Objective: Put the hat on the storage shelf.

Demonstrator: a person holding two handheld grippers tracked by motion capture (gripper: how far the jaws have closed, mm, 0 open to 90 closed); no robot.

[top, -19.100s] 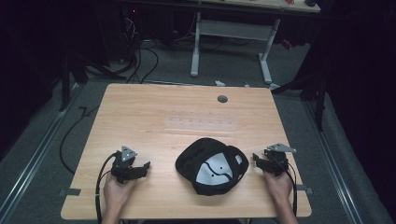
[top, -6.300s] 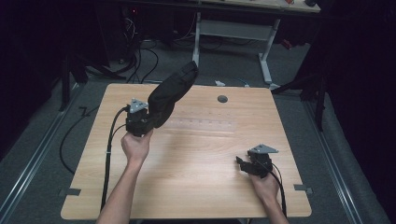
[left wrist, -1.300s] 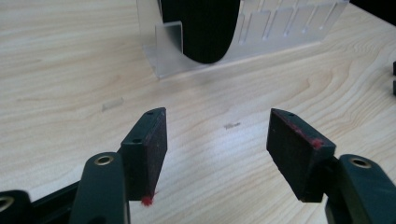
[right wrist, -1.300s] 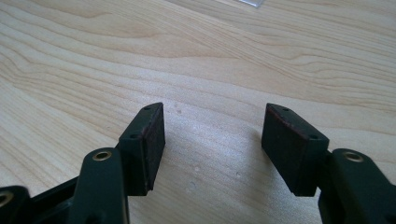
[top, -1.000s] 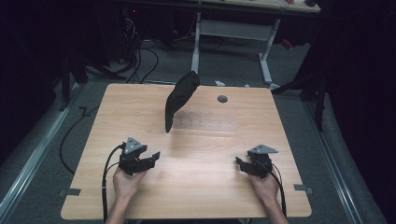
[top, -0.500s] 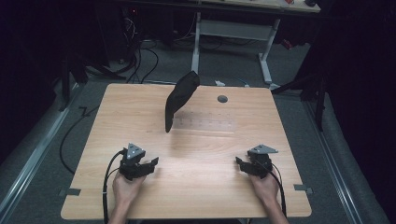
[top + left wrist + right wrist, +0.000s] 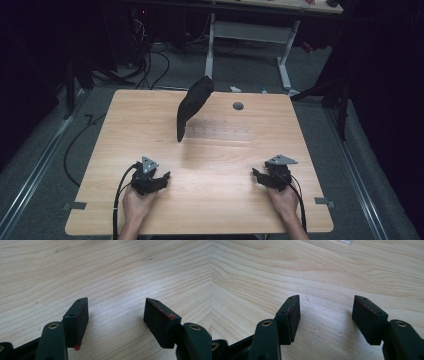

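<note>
At the near edge, the left gripper (image 7: 150, 180) is rested low at about seven o'clock on the wooden table (image 7: 300, 140), jaws parted wide with nothing between them, bare grain being seen past its pads (image 7: 79, 315). At five o'clock the right gripper (image 7: 271, 177) is likewise laid down, jaws apart and empty. Both hands are kept low with wrists at the table's near rim. Farther off, near twelve o'clock, the black cap (image 7: 192, 102) is seen hung up off the tabletop, brim pointing down, well apart from both grippers. The hanging step is judged complete; little beyond a settled rest is called for next.
</note>
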